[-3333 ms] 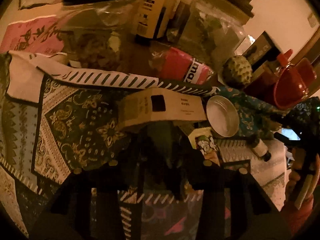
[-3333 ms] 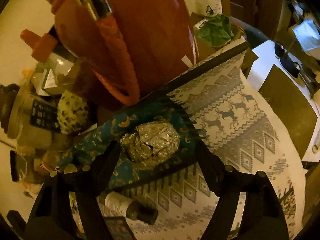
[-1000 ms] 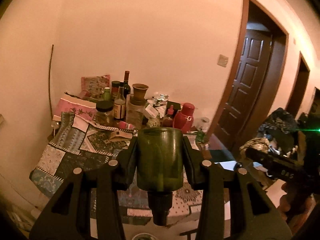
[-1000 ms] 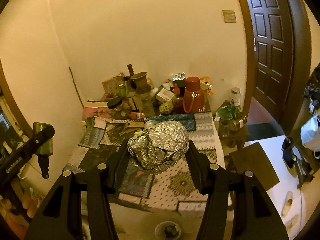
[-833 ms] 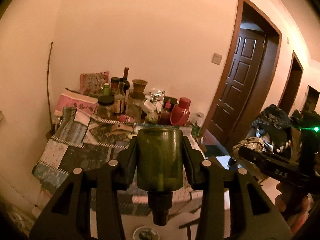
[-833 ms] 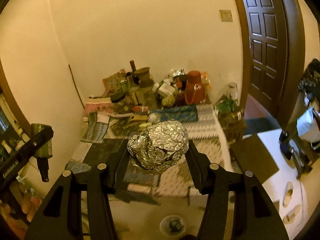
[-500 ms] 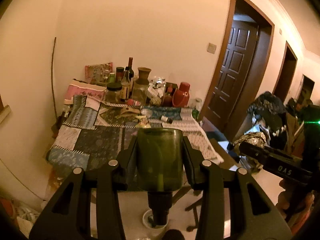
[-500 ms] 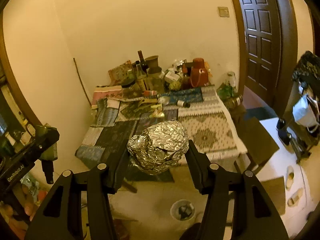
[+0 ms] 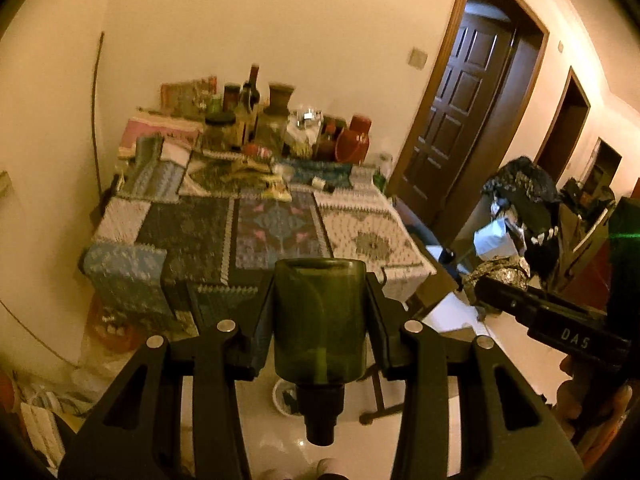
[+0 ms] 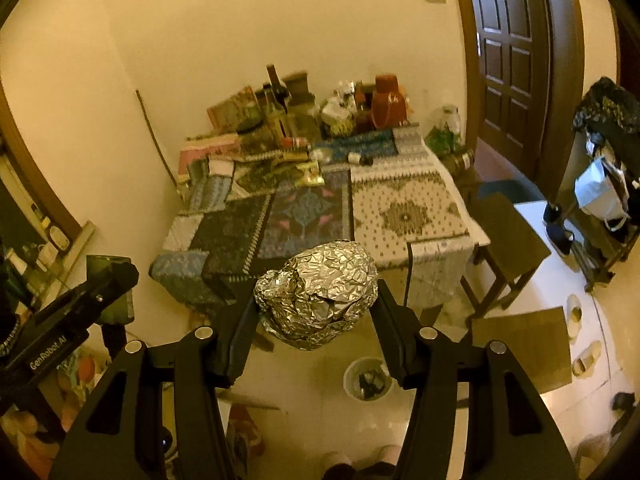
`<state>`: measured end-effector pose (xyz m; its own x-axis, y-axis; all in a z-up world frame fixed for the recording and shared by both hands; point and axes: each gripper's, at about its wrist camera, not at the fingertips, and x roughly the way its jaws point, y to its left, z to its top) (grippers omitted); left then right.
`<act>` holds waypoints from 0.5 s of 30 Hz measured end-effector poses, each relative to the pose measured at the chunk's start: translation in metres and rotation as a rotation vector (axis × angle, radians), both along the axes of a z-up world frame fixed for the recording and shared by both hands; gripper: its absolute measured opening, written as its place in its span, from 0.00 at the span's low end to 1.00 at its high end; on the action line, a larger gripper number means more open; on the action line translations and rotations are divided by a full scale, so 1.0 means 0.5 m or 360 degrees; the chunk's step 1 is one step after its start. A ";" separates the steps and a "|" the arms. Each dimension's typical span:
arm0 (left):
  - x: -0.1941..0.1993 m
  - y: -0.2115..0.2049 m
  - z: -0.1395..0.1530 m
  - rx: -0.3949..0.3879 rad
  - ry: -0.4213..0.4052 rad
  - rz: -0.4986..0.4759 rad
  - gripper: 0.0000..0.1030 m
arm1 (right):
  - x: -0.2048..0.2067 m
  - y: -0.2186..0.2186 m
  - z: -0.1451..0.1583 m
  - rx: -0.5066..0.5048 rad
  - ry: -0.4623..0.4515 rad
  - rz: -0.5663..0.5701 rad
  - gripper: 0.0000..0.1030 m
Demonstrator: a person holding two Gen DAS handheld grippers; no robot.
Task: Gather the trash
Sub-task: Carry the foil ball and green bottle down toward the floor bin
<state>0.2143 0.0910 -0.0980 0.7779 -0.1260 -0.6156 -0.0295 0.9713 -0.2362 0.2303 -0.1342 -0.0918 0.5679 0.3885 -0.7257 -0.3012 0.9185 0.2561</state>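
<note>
You had the green bottle (image 9: 320, 322) clamped neck-down in your left gripper (image 9: 320, 320), and the crumpled foil ball (image 10: 318, 292) squeezed between the fingers of your right gripper (image 10: 316, 308). Both hung above the floor, near the small white bin (image 10: 368, 378) below them. Farther off stood the cloth-covered table (image 10: 404, 208), with bottles and jars crowded along its far edge.
</note>
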 end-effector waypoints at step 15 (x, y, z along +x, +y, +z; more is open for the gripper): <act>0.125 -0.036 -0.345 -0.0071 0.0409 0.0105 0.40 | 0.107 -0.014 -0.336 -0.0146 0.0390 0.0085 0.50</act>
